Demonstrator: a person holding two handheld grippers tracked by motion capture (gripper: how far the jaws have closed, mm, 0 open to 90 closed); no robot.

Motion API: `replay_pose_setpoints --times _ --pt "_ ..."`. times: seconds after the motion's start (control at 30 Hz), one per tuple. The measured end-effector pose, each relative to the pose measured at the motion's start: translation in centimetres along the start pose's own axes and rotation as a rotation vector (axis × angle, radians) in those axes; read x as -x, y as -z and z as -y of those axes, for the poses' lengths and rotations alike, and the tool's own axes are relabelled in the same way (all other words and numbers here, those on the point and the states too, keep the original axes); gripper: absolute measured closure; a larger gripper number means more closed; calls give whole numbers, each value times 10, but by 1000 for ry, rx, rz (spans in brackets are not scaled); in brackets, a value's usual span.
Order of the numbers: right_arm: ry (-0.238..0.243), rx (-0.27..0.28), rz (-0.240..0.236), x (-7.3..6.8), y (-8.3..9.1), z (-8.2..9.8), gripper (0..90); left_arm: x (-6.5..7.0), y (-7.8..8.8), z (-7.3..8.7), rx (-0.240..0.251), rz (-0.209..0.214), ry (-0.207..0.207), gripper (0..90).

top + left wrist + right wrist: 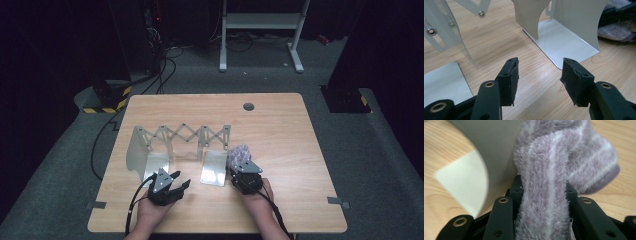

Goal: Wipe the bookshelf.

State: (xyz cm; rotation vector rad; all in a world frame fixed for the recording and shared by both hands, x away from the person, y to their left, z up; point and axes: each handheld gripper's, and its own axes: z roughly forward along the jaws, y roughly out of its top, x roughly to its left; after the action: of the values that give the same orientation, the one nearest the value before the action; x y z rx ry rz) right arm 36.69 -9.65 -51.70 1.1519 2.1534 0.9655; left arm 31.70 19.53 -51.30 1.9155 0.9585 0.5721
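Right gripper view: right gripper (543, 192) jaws clamp the soft, light, compressible lilac-striped fleece cloth (564, 165) across 1 fold between the pads; left gripper (539, 75) jaws stand open, empty.

one fuzzy sock (240, 154), one metal rack (172, 145), two claws
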Motion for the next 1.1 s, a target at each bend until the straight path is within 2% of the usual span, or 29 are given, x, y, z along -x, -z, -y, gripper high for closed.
replay_pose_setpoints --times 0.07,0.13,0.17,0.27,0.37,0.47,0.63,0.7,0.73,0.8,0.9,0.97,1.1 --pt "-10 3 21 6 -3 -4 646 0 0 0 -1 1 -3 474" --pt "-78 17 34 19 -6 -10 648 1 0 0 -3 1 -5 474" --pt "-90 12 44 24 -9 -12 648 1 -1 0 -2 1 -5 474" --pt "-68 -24 50 24 -21 -15 648 1 -1 0 -2 2 -6 474" --pt "-57 -18 40 20 -23 -25 649 1 0 0 -1 1 -10 474" --pt "-60 48 39 22 -8 -44 647 1 1 0 4 1 -8 474" --pt "-48 224 47 24 38 -81 647 0 1 -1 6 0 -5 474" --pt "-33 273 49 24 52 -93 647 1 1 -1 7 2 -7 474" --pt "-32 279 46 24 54 -95 647 1 1 -1 6 2 -8 474" --pt "-28 267 46 22 51 -94 647 1 1 -1 6 2 -7 474" --pt "-52 209 39 23 33 -79 648 2 2 -1 9 5 -5 473" --pt "-59 136 28 22 16 -63 648 2 2 -1 8 6 -7 473" --pt "-8 -39 2 13 -15 -32 648 2 1 -1 6 6 -7 473"
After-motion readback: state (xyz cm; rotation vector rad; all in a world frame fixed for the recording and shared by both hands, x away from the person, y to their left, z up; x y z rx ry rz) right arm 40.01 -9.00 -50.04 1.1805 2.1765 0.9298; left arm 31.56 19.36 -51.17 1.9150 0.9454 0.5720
